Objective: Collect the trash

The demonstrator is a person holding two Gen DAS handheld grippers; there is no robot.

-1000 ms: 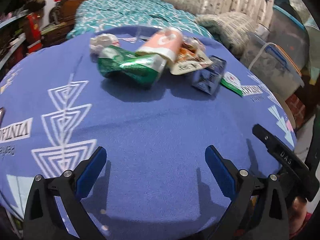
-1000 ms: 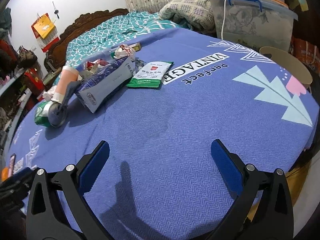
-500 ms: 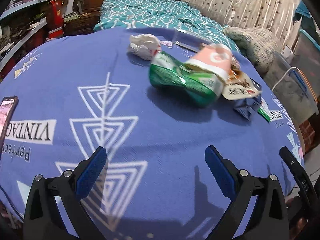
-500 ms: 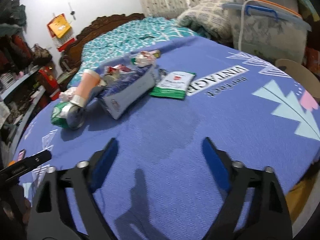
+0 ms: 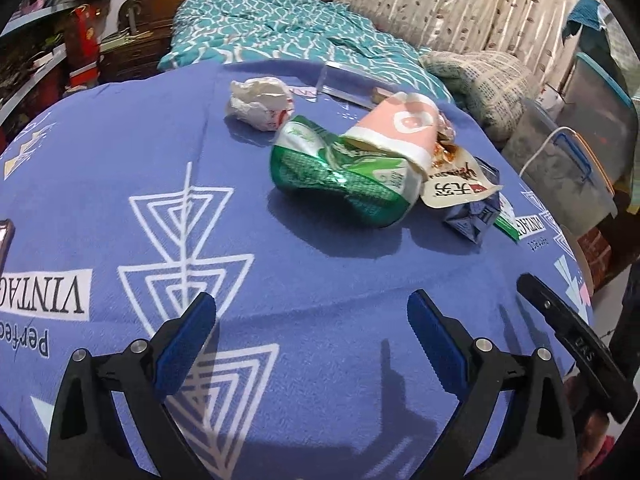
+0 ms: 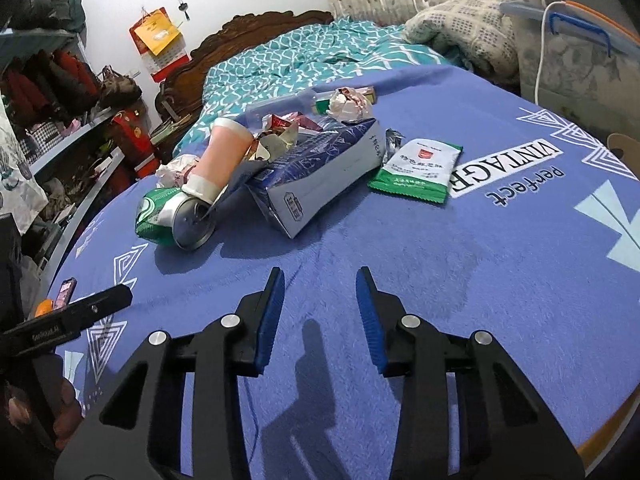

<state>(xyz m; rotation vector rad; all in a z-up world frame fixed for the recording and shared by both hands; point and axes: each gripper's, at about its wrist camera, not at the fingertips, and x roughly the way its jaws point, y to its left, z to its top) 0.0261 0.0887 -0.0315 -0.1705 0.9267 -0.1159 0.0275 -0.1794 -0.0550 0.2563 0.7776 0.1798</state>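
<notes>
trash pile sits mid-surface on a fuzzy blue cloth [image 5: 340, 280] printed with white nested triangles and "vintage perfect" lettering. crushed green can [image 5: 340, 176], dented foil-shiny skin, lies on its side; silver lid end faces the right wrist view. pink paper cup [image 5: 396, 128] with white rim leans on top of the can. crumpled white paper ball [image 5: 260, 102] just behind the can, apart from it. blue-and-white carton [image 6: 320, 176], boxy, torn open at one end, lies beside the cup with wrinkled foil snack wrappers [image 6: 280, 136] around it. flat green-and-white sachet [image 6: 416, 170] just right of the carton. second paper wad [image 6: 348, 104] behind the carton.

left hand-held gripper [image 5: 312, 340]: blue ribbed pads spread wide, nothing between, above bare cloth short of the pile. right hand-held gripper [image 6: 320, 312]: jaws have just been closing, now a narrow gap, nothing in it, above bare cloth near the carton.
</notes>
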